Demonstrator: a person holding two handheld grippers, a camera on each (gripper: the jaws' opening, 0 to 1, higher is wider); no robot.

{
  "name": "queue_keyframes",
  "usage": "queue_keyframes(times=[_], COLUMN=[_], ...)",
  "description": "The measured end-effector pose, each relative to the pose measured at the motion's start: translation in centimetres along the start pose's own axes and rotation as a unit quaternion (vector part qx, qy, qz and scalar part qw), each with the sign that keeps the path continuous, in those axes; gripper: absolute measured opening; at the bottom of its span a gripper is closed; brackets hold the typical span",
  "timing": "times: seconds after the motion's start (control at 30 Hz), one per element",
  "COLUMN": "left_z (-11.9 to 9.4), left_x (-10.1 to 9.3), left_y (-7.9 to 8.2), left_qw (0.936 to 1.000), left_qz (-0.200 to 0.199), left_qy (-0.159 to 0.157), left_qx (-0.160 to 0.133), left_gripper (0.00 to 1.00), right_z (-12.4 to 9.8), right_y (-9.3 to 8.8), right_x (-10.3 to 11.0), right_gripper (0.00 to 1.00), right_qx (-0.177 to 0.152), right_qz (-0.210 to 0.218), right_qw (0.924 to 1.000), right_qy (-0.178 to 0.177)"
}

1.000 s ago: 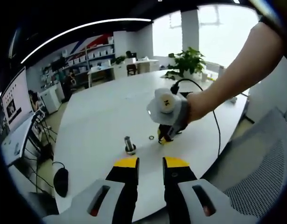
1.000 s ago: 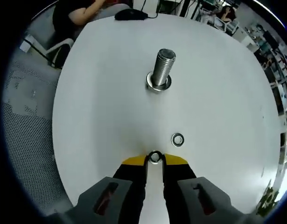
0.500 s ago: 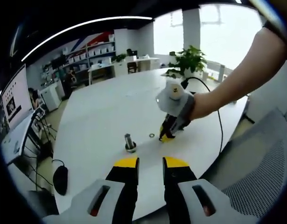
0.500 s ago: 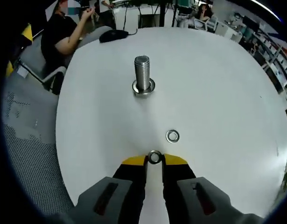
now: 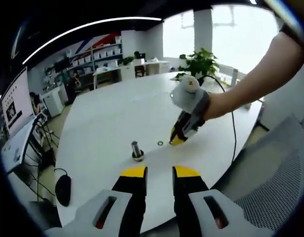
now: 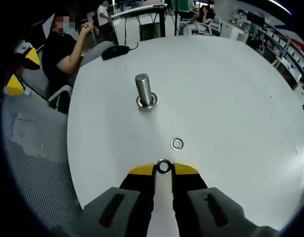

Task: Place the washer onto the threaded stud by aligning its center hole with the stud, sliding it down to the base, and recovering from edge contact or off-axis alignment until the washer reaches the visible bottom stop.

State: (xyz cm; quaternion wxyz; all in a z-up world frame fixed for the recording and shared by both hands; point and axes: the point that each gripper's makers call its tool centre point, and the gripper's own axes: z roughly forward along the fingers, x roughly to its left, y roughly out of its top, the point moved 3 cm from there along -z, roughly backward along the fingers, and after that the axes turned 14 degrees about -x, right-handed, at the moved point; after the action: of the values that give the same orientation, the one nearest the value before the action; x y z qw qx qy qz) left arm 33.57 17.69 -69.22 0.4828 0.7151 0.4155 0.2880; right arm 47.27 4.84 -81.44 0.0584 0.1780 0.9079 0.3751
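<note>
Two washers, one gripped and one loose

Pinched between the yellow tips of the right claw: a small metal washer, jaws closed tight on its rim, raised above the white round surface. Just ahead, lying flat: a second washer. Farther on, standing upright on its wide base: the threaded stud, well apart from both washers. Beyond the far edge: a black mouse and a seated person.

Seen from the left claw, jaws slightly parted and holding nothing: the right claw angled down over the surface beside the loose washer, stud to its left.
</note>
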Motion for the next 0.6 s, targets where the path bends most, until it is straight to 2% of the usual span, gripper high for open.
queue_keyframes(times=[0.13, 0.27, 0.6], left_z=[0.1, 0.1, 0.0], left_x=[-0.1, 0.0, 0.0], left_y=[-0.1, -0.1, -0.2], left_qw=[1.0, 1.0, 1.0], left_qz=[-0.002, -0.001, 0.004], left_qy=[-0.002, -0.001, 0.004], left_qx=[0.003, 0.004, 0.008], left_gripper=[0.18, 0.18, 0.18], right_z=[-1.3, -2.7, -6.2], right_y=[0.1, 0.6, 2.3], right_x=[-0.5, -1.1, -2.3], right_gripper=[0.14, 0.14, 0.14], right_qx=[-0.01, -0.028, -0.065], right_qz=[-0.004, 0.01, -0.014], right_qw=[0.9999, 0.9995, 0.9975], right_qy=[-0.004, -0.011, -0.026])
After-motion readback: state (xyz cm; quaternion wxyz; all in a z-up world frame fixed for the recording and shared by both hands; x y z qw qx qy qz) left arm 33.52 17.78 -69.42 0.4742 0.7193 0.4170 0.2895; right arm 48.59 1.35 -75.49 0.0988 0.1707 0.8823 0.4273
